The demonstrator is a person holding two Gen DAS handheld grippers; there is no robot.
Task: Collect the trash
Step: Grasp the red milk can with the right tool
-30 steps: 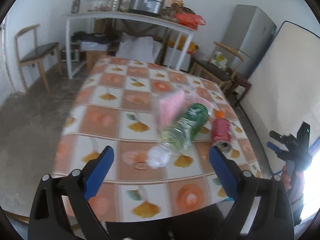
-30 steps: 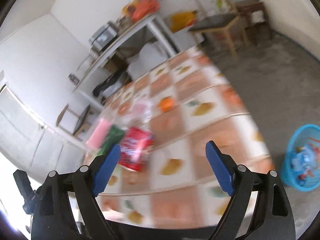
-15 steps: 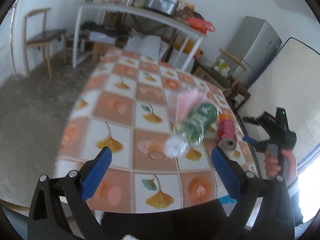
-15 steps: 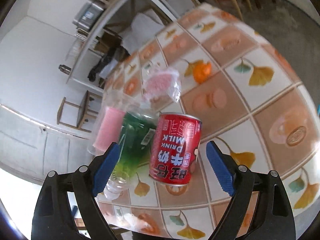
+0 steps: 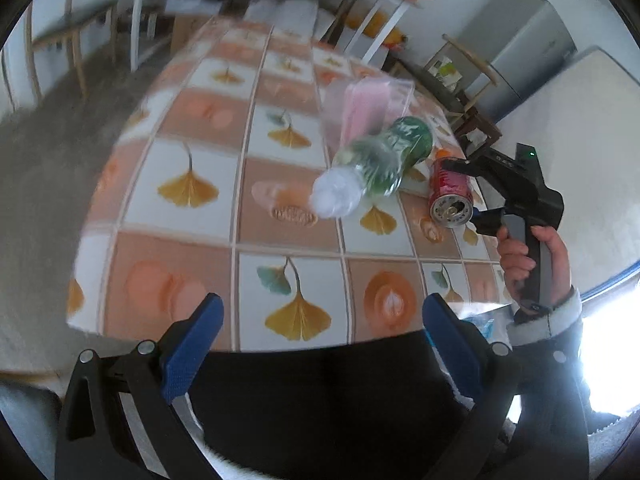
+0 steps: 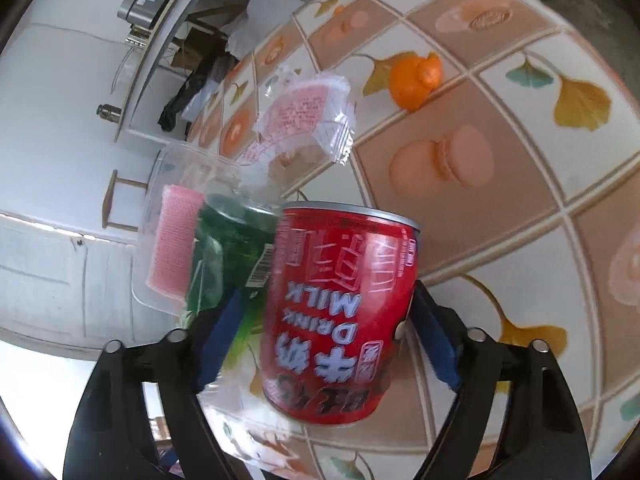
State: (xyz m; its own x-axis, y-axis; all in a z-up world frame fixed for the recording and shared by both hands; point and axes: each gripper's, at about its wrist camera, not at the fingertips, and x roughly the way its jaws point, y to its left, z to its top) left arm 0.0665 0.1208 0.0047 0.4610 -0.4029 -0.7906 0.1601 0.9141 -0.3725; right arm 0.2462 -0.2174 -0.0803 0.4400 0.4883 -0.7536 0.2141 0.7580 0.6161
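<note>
- While it lies on the worktop [image 5: 192, 184], the red can [image 6: 340, 316] sits between the right gripper [image 6: 326, 328] fingers, which look clamped on it.
- Left gripper [image 5: 320, 340] hangs wide apart, near the worktop edge, far from the can.

The left wrist view looks from the near edge across the tiled-pattern desk [image 5: 200, 216] toward the far wall. The right wrist view sits very close to the red metal milk-drink can [image 6: 340, 316]; both views share it and the green plastic bottle [image 5: 380, 164].

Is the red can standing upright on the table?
No, the red can lies on its side on the table, its opened end facing the left wrist camera, between the fingers of the right tongs.
</note>
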